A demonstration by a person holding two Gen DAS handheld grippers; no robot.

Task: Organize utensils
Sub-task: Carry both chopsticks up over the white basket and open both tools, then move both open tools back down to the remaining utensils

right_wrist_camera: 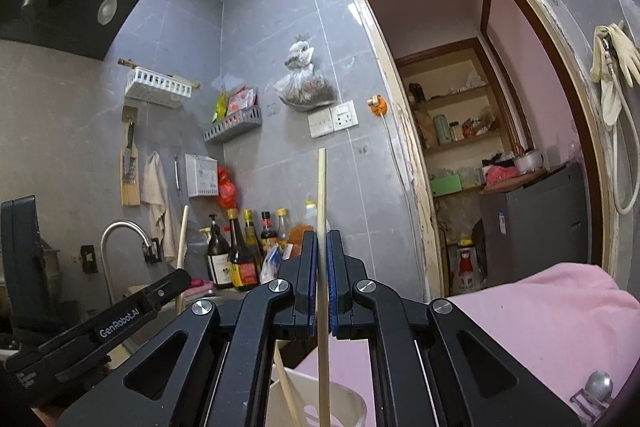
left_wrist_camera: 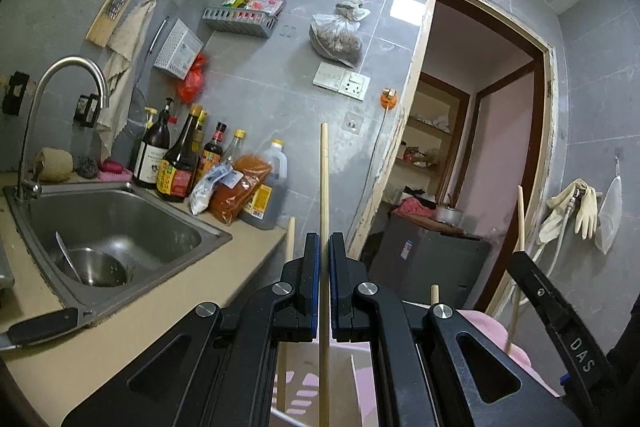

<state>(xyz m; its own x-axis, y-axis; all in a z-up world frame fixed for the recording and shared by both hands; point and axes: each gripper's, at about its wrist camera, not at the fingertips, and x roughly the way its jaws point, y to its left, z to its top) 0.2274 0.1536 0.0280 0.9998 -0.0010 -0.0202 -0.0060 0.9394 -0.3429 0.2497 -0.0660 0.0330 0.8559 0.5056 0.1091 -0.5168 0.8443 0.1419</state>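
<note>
My left gripper [left_wrist_camera: 324, 239] is shut on a wooden chopstick [left_wrist_camera: 324, 187] that stands upright, its lower end reaching down into a white and pink utensil holder [left_wrist_camera: 344, 379] below. My right gripper [right_wrist_camera: 322, 237] is shut on another wooden chopstick [right_wrist_camera: 321, 195], also upright, its lower end inside a white cup-like holder [right_wrist_camera: 352, 403]. More chopsticks [left_wrist_camera: 290, 239] stand in the holder. The right gripper shows at the right of the left wrist view [left_wrist_camera: 560, 311], with its chopstick [left_wrist_camera: 520, 219]. The left gripper shows at the left of the right wrist view [right_wrist_camera: 120, 311].
A steel sink [left_wrist_camera: 120, 223] with a bowl and spoon [left_wrist_camera: 92, 267] lies at left, with a tap [left_wrist_camera: 72, 87]. Sauce bottles [left_wrist_camera: 180, 159] line the wall behind. A knife handle [left_wrist_camera: 44, 327] lies on the beige counter [left_wrist_camera: 140, 327]. A doorway [left_wrist_camera: 480, 147] is to the right. A pink cloth [right_wrist_camera: 540, 327] lies at lower right.
</note>
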